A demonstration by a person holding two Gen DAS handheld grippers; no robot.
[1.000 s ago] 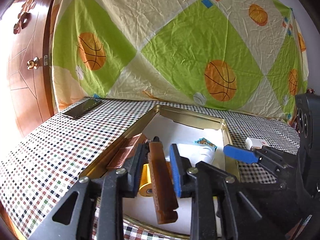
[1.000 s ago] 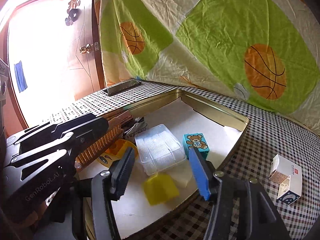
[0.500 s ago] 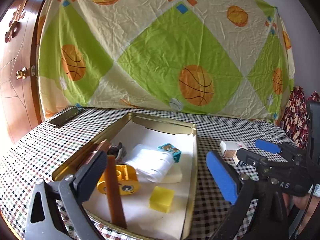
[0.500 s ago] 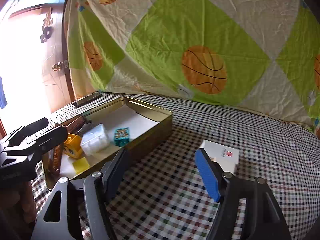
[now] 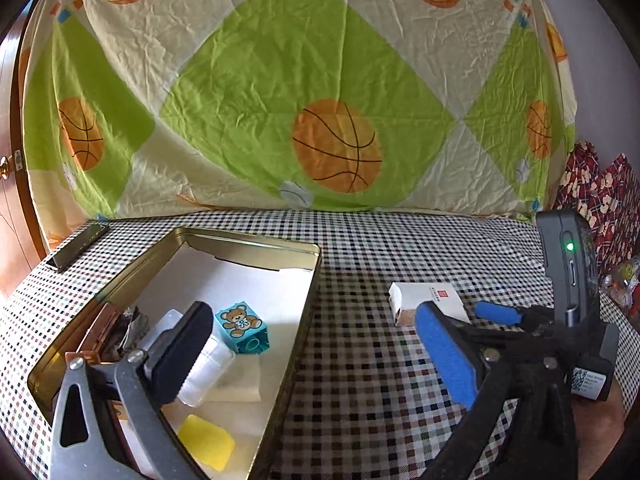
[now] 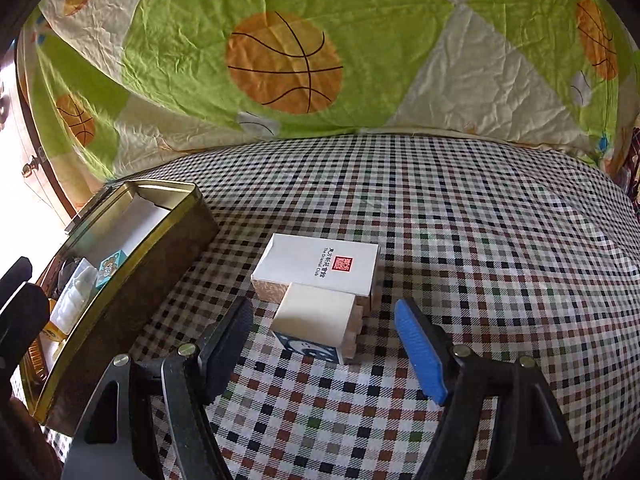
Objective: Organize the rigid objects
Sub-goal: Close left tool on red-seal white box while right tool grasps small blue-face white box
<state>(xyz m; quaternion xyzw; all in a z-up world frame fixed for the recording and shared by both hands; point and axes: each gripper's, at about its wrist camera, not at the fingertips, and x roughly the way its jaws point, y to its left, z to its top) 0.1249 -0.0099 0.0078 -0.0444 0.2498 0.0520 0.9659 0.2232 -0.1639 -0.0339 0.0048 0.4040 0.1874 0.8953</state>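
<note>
Right now I have my right gripper (image 6: 322,344) spread wide over the checkered tablecloth (image 6: 480,240), its black and blue pads flanking the near end of the white box (image 6: 320,276), which lies flat on the cloth just outside the gold tin (image 6: 132,268), beside the tin's right wall. Neither pad touches the box that I can see. That box has a red seal printed on its lid, and a smaller white drawer part juts from its near end. My left gripper (image 5: 316,354) is also released, holding nothing; its black pad hangs above the tin's interior while its blue pad sits out over the cloth to the tin's right. Inside the tin I see a teal bear cube (image 5: 242,328) near the middle, a clear plastic case (image 5: 200,368) beside it, a yellow block (image 5: 206,442) at the near end, and a brown comb (image 5: 100,332) against the left wall. A dark phone (image 5: 76,246) lies beyond the tin's far left corner.
</note>
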